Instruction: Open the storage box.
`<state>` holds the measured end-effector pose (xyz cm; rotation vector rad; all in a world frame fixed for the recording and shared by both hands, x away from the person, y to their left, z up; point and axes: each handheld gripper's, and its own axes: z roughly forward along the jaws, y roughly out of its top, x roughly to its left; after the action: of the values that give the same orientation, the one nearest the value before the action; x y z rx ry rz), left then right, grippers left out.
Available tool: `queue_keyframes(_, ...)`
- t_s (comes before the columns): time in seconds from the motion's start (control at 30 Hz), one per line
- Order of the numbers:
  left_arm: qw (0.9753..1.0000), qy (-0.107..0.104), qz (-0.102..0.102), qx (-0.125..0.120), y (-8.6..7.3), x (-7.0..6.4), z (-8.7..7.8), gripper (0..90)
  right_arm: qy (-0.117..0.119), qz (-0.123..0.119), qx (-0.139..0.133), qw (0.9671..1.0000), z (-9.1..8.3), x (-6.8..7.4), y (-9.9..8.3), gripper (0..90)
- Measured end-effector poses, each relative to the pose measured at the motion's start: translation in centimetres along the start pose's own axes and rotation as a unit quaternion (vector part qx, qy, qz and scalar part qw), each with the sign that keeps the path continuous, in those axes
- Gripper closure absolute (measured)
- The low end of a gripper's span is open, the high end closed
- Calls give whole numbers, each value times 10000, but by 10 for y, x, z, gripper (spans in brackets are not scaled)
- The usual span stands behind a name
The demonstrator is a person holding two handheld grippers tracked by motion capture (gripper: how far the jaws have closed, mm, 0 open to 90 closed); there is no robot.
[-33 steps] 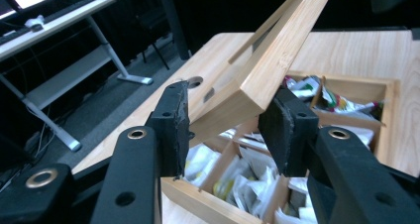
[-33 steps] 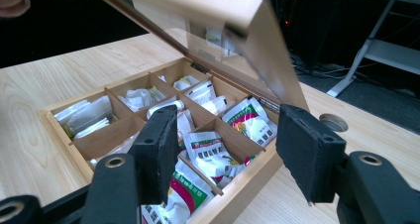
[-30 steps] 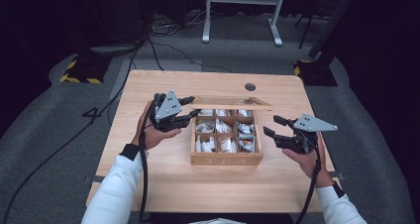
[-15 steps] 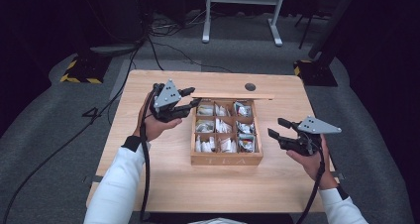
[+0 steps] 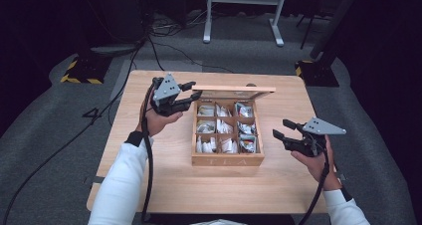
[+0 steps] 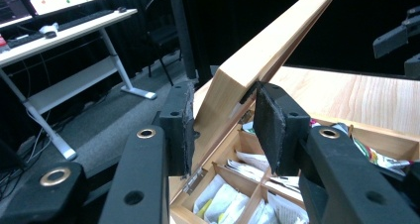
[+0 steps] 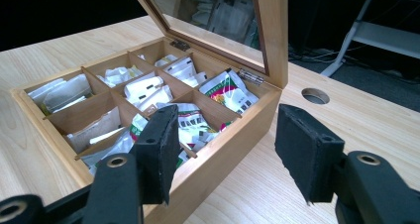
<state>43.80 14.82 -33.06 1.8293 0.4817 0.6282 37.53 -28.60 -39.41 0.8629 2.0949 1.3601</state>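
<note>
Wooden table [image 5: 149,150], box [image 5: 227,160] seemingly marked "TEA" (blurred), lid [image 5: 233,89] between spread left gripper [image 5: 190,94] jaws, right gripper [image 5: 281,129] agape.

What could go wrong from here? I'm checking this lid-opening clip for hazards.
1. The left hand-held gripper straddles just a corner of the lid; the jaws look not fully closed on it, so the lid might slip and drop shut.
2. The right hand-held gripper hangs open beside the tea box, not steadying it, so lifting the lid could shift or tip the box.
</note>
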Motion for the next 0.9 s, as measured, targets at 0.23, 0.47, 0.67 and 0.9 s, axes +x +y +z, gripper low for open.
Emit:
queue_keyframes(0.23, 9998, 106, -139, -102, 5, 11, 7, 615, -79, 61, 1, 10000, 0, -5, -5, 428)
queue_keyframes(0.47, 9990, 123, -372, -215, 7, 22, 14, 621, -56, 74, 36, 10000, 1, -5, -7, 425)
queue_keyframes(0.67, 9979, 106, -560, -295, 8, 30, 19, 621, -14, 74, 79, 9999, 3, -4, -8, 421)
queue_keyframes(0.9, 9968, 282, -699, -251, 10, 37, 28, 629, 14, 54, 121, 9999, 4, -4, -10, 419)
